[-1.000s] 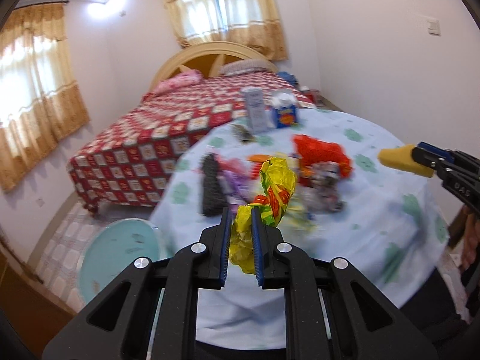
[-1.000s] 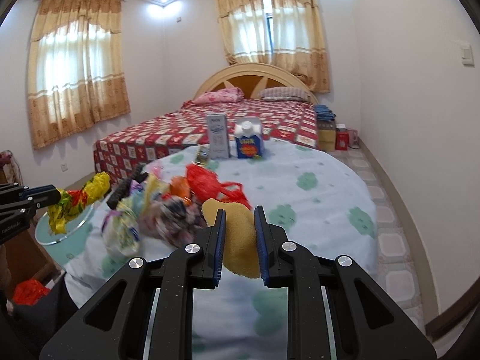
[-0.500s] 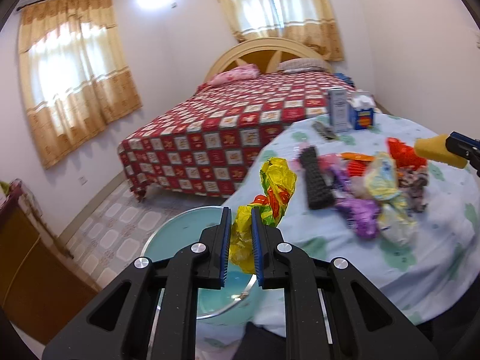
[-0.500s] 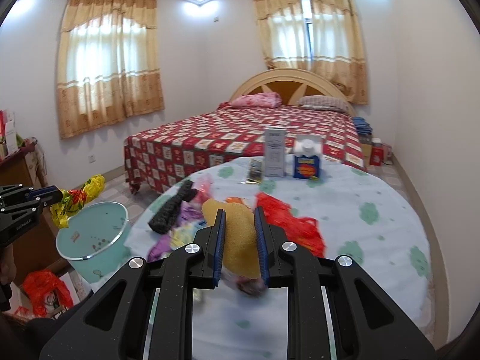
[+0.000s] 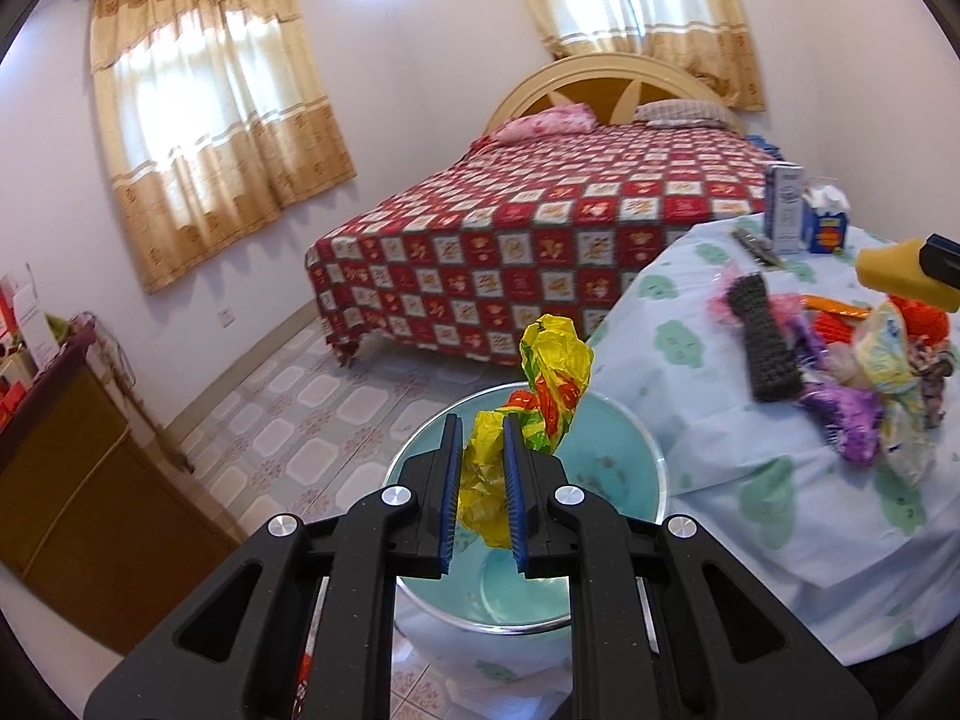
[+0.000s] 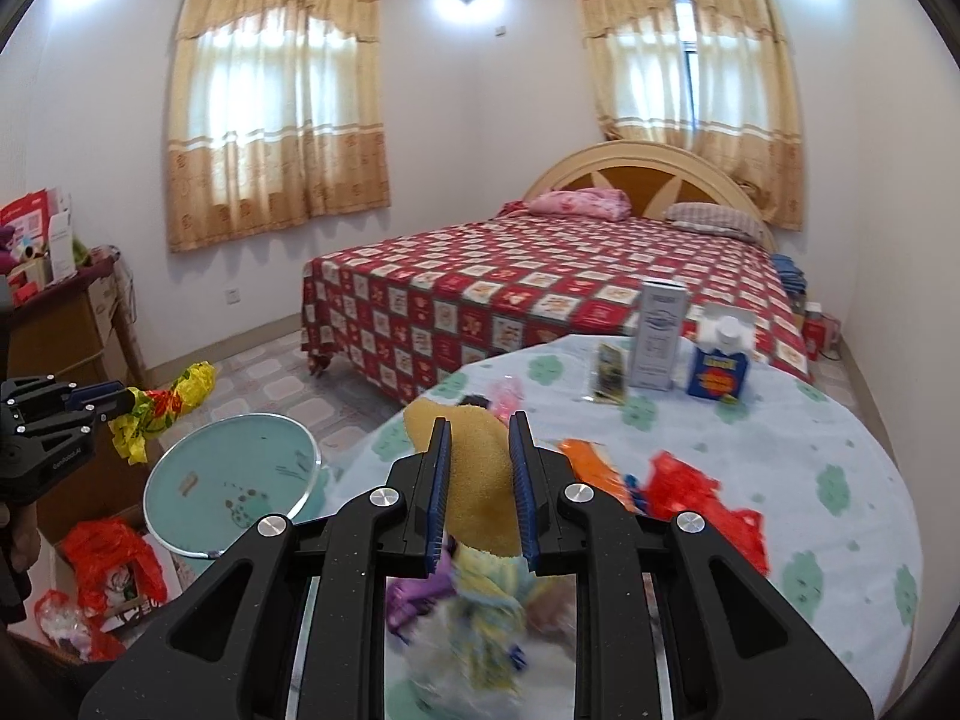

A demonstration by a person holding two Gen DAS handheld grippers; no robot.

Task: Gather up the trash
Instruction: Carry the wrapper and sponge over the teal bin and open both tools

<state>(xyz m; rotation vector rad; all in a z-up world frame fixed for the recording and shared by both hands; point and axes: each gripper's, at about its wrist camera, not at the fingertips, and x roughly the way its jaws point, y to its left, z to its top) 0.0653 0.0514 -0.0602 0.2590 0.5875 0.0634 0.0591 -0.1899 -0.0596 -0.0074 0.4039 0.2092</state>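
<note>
The left gripper (image 5: 482,483) is clamped narrowly on a crumpled yellow, red and green plastic wrapper (image 5: 543,387), which hangs over the near rim of the round pale-turquoise plastic bin (image 5: 612,462) standing on the floor just beside the desk (image 5: 720,462) with its cloud-print cloth. The right gripper (image 6: 480,495) pinches a yellow foam sponge (image 6: 480,480) above the desk's edge, with the heap of wrappers (image 6: 474,618) below it. To do the drop well, I would carry the wrapper past the rim to the bin's middle before easing the jaws apart, since light plastic may cling to a pad or drift outside. The sponge should follow only once the left gripper has cleared the opening, so the two do not collide.
</note>
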